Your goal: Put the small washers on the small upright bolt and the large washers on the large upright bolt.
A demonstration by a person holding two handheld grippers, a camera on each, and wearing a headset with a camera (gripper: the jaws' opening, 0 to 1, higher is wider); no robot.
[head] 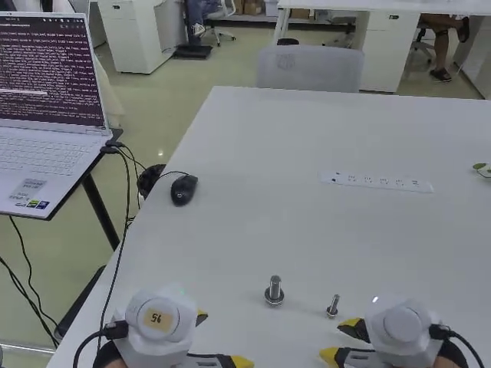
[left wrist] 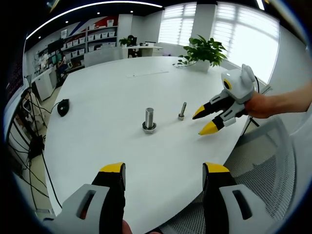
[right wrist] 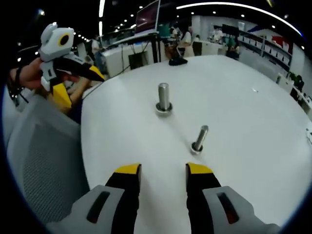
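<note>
The head view's bottom edge is cutting off the left tool [head: 221, 339] and the right tool [head: 337, 341] just behind their yellow tips. Whatever is ringing the feet of the large bolt [head: 274, 290] and small bolt [head: 332, 306] is showing too small to tell. The left edge is cropping the laptop [head: 46, 115], and its screen text is unreadable.

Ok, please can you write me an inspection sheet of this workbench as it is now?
Surface: white table, clean.
Job's things: large bolt and small bolt upright, apart, wider at the foot.
Loose washers: nothing seen.
Clutter: mouse, power strip.
Claws: left claw open, right claw open, both empty.
Cables: black cables hang beside the table's left edge.
Surroundings: laptop, chair, plant.
</note>
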